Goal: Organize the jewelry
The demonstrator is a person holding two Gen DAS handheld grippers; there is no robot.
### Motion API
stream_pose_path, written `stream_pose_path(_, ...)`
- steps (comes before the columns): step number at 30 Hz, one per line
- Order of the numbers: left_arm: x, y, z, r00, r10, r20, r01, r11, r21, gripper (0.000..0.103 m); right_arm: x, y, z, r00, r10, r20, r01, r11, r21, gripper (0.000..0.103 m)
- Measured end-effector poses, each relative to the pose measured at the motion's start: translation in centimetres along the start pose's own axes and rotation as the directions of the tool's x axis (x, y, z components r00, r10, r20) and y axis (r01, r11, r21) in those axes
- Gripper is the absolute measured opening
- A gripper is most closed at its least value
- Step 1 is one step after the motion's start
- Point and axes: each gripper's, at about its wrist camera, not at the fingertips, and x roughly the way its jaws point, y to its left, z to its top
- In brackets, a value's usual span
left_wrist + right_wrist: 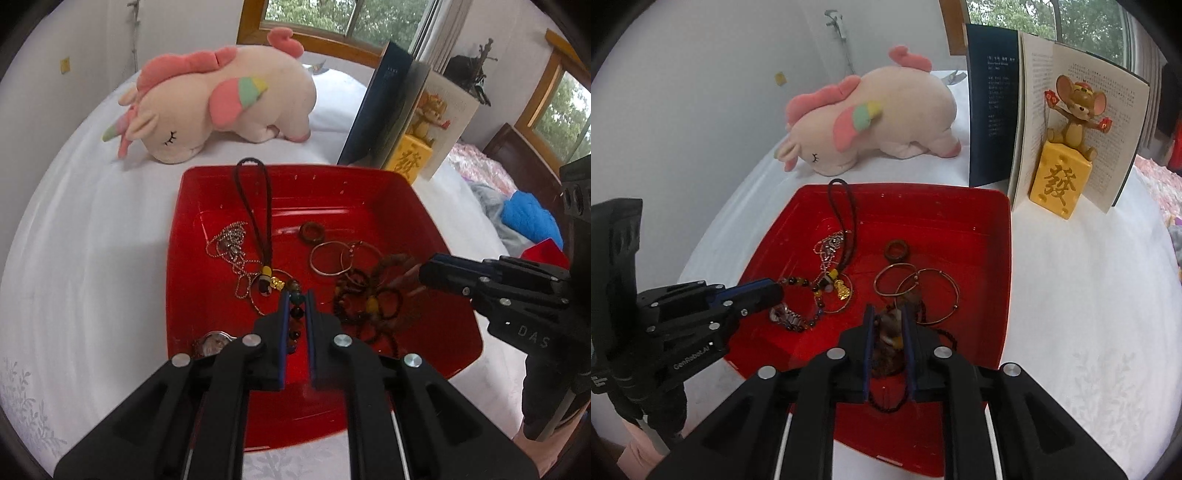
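Both tools grip beaded strings over the red tray (436, 236): left tool (296, 295), right tool (888, 312)

The red tray (369, 192) is glossy smooth plastic, catching bright glints on its floor. At its ten o'clock lies a fine ball chain (225, 240) of shiny metal; near the centre two thin bangles (916, 288) look like dull metal wire, and a small ring (897, 249) above them looks like dark matt wood. The cord loop (255, 206) at twelve o'clock is braided textile. The plush unicorn (229, 103) is soft, matt fabric. The bed cover (92, 240) is smooth white cloth. The book (1082, 122) has matt paper pages.
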Motion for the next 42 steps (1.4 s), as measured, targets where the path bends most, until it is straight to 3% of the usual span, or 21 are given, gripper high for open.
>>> stream_pose_path(6, -0.6, 0.3, -0.2, 1.0, 0.008, 0.011, -0.008, 1.0, -0.011, 0.008, -0.5, -0.3, -0.2, 1.0, -0.005, 0.019, 0.004, 1.0, 0.01, 0.019)
stream_pose_path(9, -1.2, 0.2, -0.3, 1.0, 0.018, 0.021, -0.018, 1.0, -0.008, 0.014, -1.2, -0.3, -0.4, 0.999, -0.027, 0.035, 0.027, 1.0, 0.01, 0.031)
stream_pose_path(11, -1.8, 0.0, -0.5, 0.999, 0.035, 0.038, -0.035, 0.999, 0.001, 0.034, -1.7, -0.2, -0.6, 0.998, -0.049, 0.05, 0.049, 0.999, 0.003, 0.042)
stream_pose_path(14, -3.0, -0.1, -1.2, 0.995, 0.067, 0.071, -0.068, 0.998, 0.013, 0.055, -2.5, -0.2, -1.1, 0.996, -0.056, 0.064, 0.056, 0.998, 0.0, 0.059)
stream_pose_path(16, -3.9, 0.0, -1.6, 0.994, 0.071, 0.087, -0.072, 0.997, 0.007, 0.063, -3.2, 0.0, -1.6, 0.994, -0.069, 0.087, 0.069, 0.998, -0.002, 0.078)
stream_pose_path(21, -5.7, 0.1, -3.1, 0.988, 0.104, 0.113, -0.105, 0.994, 0.002, 0.074, -5.1, 0.8, -3.0, 0.987, -0.096, 0.129, 0.098, 0.995, -0.012, 0.093)
stream_pose_path(26, -7.1, 0.2, -5.0, 0.986, 0.118, 0.12, -0.12, 0.993, 0.01, 0.089, -6.3, 1.4, -4.8, 0.978, -0.155, 0.138, 0.157, 0.988, -0.007, 0.098)
stream_pose_path(42, -9.7, 1.5, -9.8, 0.978, 0.148, 0.149, -0.142, 0.989, -0.047, 0.095, -8.1, 1.8, -9.8, 0.98, -0.145, 0.135, 0.14, 0.989, 0.042, 0.098)
